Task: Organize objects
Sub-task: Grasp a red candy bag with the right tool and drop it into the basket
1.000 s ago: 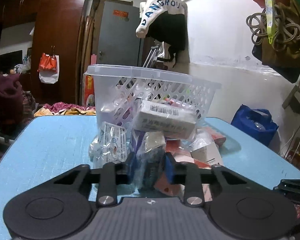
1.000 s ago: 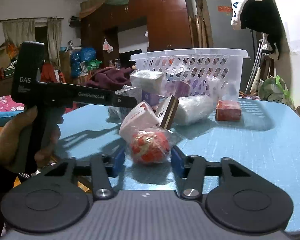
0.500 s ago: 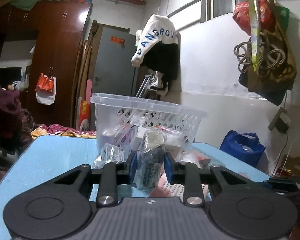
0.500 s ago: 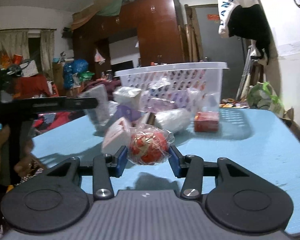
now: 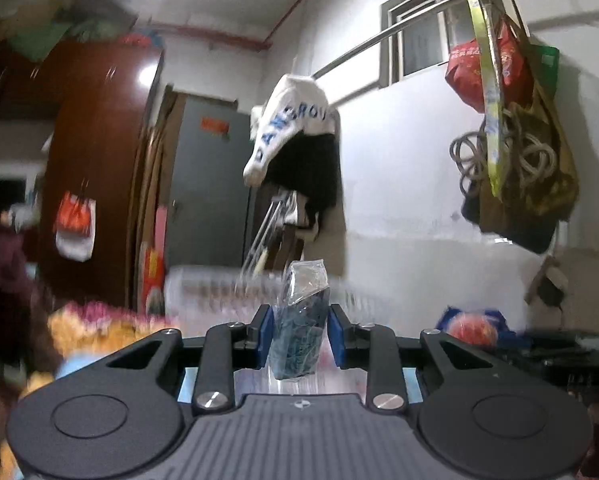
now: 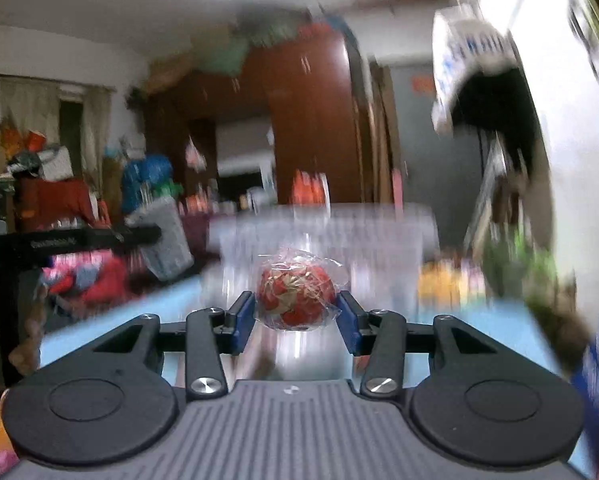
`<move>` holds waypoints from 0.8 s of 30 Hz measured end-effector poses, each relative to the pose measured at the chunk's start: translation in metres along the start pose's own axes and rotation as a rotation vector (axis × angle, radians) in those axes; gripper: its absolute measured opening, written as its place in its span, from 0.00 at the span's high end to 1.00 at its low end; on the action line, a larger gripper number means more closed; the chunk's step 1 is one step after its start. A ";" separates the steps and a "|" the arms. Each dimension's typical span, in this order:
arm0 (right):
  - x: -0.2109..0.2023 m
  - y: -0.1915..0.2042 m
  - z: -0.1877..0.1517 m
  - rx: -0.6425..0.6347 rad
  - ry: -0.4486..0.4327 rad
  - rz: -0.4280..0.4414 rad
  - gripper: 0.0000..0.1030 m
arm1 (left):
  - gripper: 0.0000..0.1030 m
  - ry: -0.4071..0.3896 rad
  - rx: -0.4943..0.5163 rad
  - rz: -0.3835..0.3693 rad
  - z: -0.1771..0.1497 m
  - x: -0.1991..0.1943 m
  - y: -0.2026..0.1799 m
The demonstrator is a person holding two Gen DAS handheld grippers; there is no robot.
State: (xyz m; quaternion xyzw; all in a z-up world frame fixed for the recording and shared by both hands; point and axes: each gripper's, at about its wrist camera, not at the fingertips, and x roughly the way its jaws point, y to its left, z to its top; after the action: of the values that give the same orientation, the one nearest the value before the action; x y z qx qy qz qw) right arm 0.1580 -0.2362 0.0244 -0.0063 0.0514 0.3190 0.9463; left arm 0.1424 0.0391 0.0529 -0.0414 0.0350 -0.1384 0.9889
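Left wrist view: left claw (image 5: 299, 338) clamped on a dark blue plastic-wrapped packet (image 5: 297, 332), raised. Right claw (image 6: 295, 318) clamped on a red wrapped ball (image 6: 293, 298). Beyond, far: blurred white basket (image 6: 323, 228) on blue table (image 6: 479, 320). Both items lifted, neither deposited.

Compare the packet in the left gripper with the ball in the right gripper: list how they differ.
Shape: the dark blue packet is tall and narrow; the red ball is round.
Colour: the packet looks dark blue-green; the ball is red with pale markings.
Pose: the packet stands upright, rising well above the left gripper; the ball sits level with the pads of the right gripper.
Shared: both are in clear crinkly plastic, each clamped between blue pads.
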 end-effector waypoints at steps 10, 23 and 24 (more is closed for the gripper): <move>0.143 -0.033 0.076 -0.053 0.109 -0.051 0.51 | 0.50 0.176 -0.014 0.112 0.048 0.131 0.024; 0.049 -0.049 0.015 0.033 0.196 -0.130 0.04 | 0.16 0.129 -0.029 0.127 -0.007 0.018 0.029; 0.052 -0.050 0.007 0.048 0.232 -0.128 0.11 | 0.16 0.160 -0.035 0.128 -0.014 0.019 0.030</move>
State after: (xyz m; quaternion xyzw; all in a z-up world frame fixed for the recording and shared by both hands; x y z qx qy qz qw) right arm 0.2306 -0.2445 0.0245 -0.0240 0.1675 0.2539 0.9523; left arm 0.1681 0.0620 0.0355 -0.0452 0.1190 -0.0771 0.9889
